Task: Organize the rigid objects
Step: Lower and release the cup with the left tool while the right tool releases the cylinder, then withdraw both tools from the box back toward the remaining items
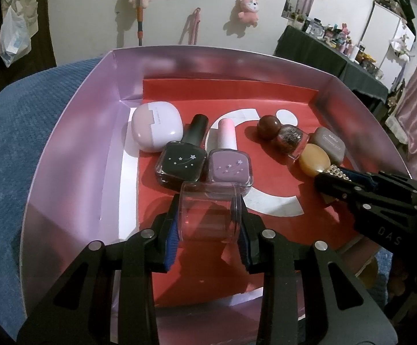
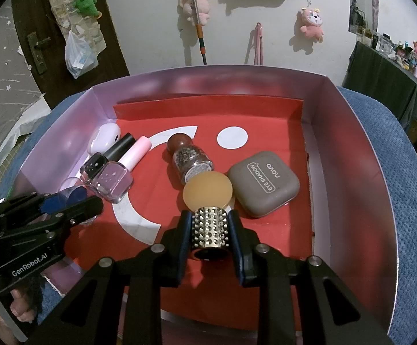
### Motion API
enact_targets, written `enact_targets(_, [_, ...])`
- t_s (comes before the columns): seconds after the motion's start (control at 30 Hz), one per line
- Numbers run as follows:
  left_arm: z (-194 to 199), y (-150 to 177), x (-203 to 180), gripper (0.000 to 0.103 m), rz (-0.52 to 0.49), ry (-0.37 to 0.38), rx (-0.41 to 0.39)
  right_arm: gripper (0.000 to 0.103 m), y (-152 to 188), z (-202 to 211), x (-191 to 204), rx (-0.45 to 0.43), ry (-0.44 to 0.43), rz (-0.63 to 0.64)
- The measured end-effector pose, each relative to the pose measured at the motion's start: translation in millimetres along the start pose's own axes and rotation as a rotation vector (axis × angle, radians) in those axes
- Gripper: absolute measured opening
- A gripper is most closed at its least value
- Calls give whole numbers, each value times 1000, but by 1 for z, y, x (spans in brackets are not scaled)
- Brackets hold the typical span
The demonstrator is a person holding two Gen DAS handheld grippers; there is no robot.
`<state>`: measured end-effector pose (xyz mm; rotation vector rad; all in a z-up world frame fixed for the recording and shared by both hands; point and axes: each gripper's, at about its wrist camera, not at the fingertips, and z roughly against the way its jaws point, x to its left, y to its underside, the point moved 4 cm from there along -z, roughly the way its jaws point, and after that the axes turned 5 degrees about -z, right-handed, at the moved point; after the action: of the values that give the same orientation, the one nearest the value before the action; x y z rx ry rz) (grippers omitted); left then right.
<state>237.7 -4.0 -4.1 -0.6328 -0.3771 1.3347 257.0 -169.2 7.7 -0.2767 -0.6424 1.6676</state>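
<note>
Clear jar (image 1: 208,215) clamped between the left tool (image 1: 208,230) pads.

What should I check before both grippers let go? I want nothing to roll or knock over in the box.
1. Left gripper clamps clear jar: ok.
2. Right gripper clamps studded bottle: ok.
3. Both pieces inside box: ok.
4. Jar clear of purple polish: not ok, they look touching.
5. Studded bottle's amber cap clear of eyeshadow case: cannot tell.
6. Pieces resting on box floor: cannot tell.
</note>
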Motion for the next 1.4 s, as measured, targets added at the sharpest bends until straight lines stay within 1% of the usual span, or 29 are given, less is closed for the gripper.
enact_targets(0.27, [1,0,2,32,-4,-5,0,29,0,0,1,1,4,3])
enact_targets(0.63, [3,1,7,32,12,-17,1,41,3,0,1,-1,-1,3])
enact_targets(0.7, [4,2,6,32,14,-19,2,45,4,1,1,-3,-2,1])
enact_targets(0.8, [5,3,7,32,23,-18,4,47,4,4,0,-11,-6,-2])
enact_targets(0.83, [6,3,7,36,26,-18,4,48,4,5,0,-14,-7,-3])
enact_targets(0.87, [7,4,8,45,30,-16,4,50,4,7,0,-16,-9,-3])
enact_targets(0.93, [9,4,7,53,32,-3,-3,53,4,10,1,-23,-15,-2])
enact_targets(1.0, [12,4,5,53,26,-7,-10,57,5,14,2,-31,-22,0])
enact_targets(1.1, [16,5,2,55,13,-28,-19,60,6,20,5,-44,-30,5])
enact_targets(1.23, [24,5,2,58,19,-17,-32,64,7,30,5,-69,-38,6])
enact_targets(1.33, [29,6,-1,63,18,-9,-39,66,8,36,5,-85,-44,3])
enact_targets(1.4, [32,7,-5,66,13,-7,-44,70,9,42,6,-98,-51,3])
